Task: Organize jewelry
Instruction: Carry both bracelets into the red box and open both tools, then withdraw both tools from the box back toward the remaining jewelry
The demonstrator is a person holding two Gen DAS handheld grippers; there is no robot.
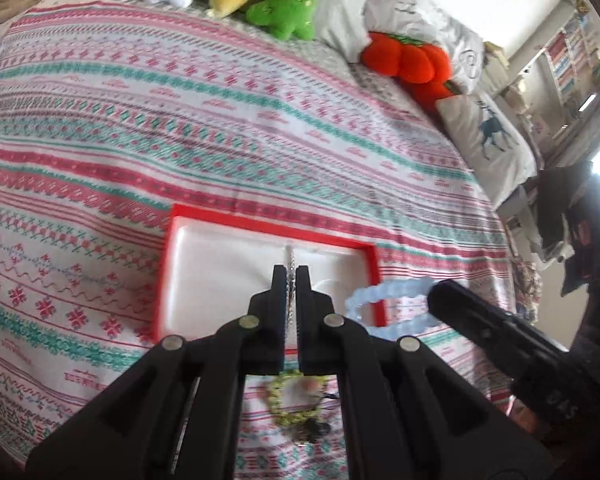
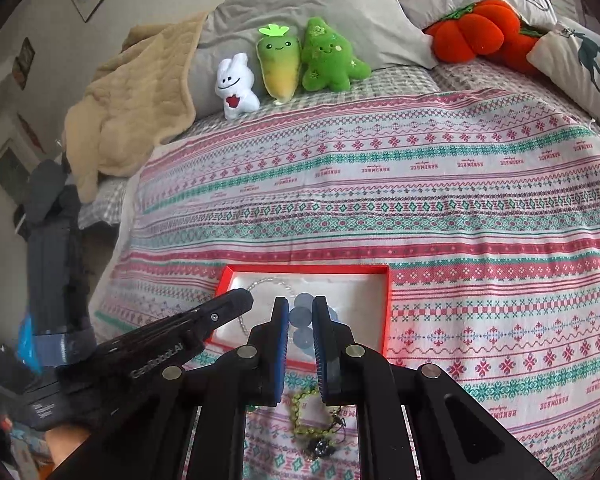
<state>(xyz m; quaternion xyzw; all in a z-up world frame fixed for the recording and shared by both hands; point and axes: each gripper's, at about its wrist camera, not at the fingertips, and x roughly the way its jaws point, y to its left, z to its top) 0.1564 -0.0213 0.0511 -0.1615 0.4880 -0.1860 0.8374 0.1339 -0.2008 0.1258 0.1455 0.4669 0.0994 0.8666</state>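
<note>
The patterned bedspread [image 2: 460, 200] carries a red-rimmed tray [image 2: 389, 308] near its front edge. Over the tray's right edge the right gripper [image 2: 300, 322] clenches a pale blue bead bracelet [image 1: 384, 300], light, stiff-beaded and likely slippery, best taken across one bead. The left gripper [image 1: 291, 280] pinches a thin silver chain [image 1: 290, 256] over the tray's middle: limp, tangle-prone, best held near its end. A green bead bracelet [image 2: 306, 412] lies before the tray's front edge

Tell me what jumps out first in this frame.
The red-rimmed tray on the patterned bedspread, with the left gripper shut on a silver chain above it. Beside it, the right gripper holds a pale blue bead bracelet; a green bracelet lies nearer.
</note>
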